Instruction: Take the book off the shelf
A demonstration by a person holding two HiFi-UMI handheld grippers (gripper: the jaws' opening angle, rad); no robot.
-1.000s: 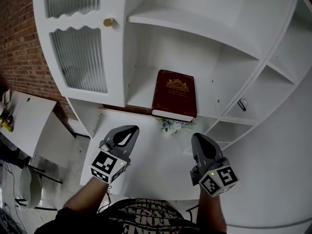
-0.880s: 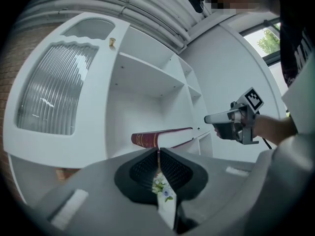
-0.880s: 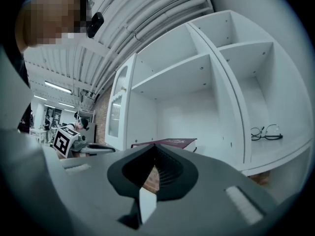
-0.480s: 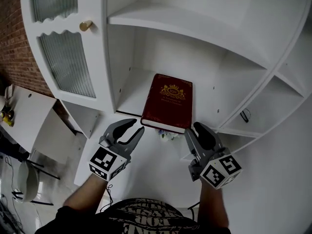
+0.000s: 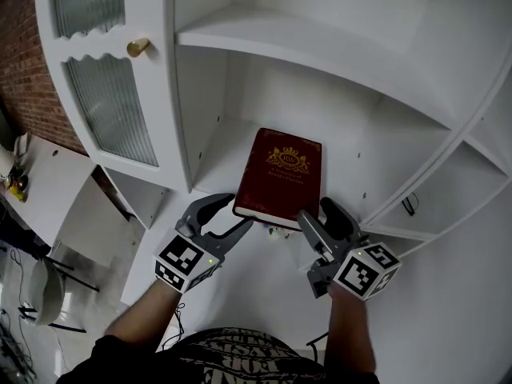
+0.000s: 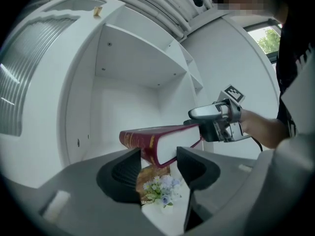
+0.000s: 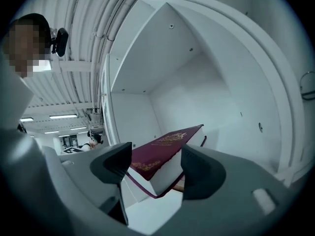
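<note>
We count one book (image 5: 282, 174), dark red with gold print on its cover. It lies cover-up in the open lower compartment of a white shelf (image 5: 214, 160), with its near end jutting past the front edge. From the left gripper view the book (image 6: 147, 140) shows its spine and pale page block. From the right gripper view the book (image 7: 162, 149) trails one thin red ribbon below its corner.

There are two grippers, each carrying one marker cube. The left gripper (image 5: 237, 213) sits at the book's near left corner with its jaws spread. In its own view, that corner shows just beyond the gap of the left gripper (image 6: 158, 163), and we cannot tell if they touch. The right gripper (image 5: 317, 210) is at the near right corner, also spread. In its own view, the corner stands in the gap of the right gripper (image 7: 156, 163), with room on both sides. Seen from the left, the right gripper (image 6: 192, 120) has one jaw over the cover and one under it.

One small bunch of pale flowers (image 6: 160, 186) lies below the overhanging end. One more shelf board (image 5: 304, 46) roofs the compartment. To the left hangs one door with ribbed glass (image 5: 108, 110) and one brass knob (image 5: 138, 47). One dark ring (image 5: 410, 205) hangs in the compartment to the right. A white table (image 5: 48, 190) stands far left, by a brick wall (image 5: 24, 54).
</note>
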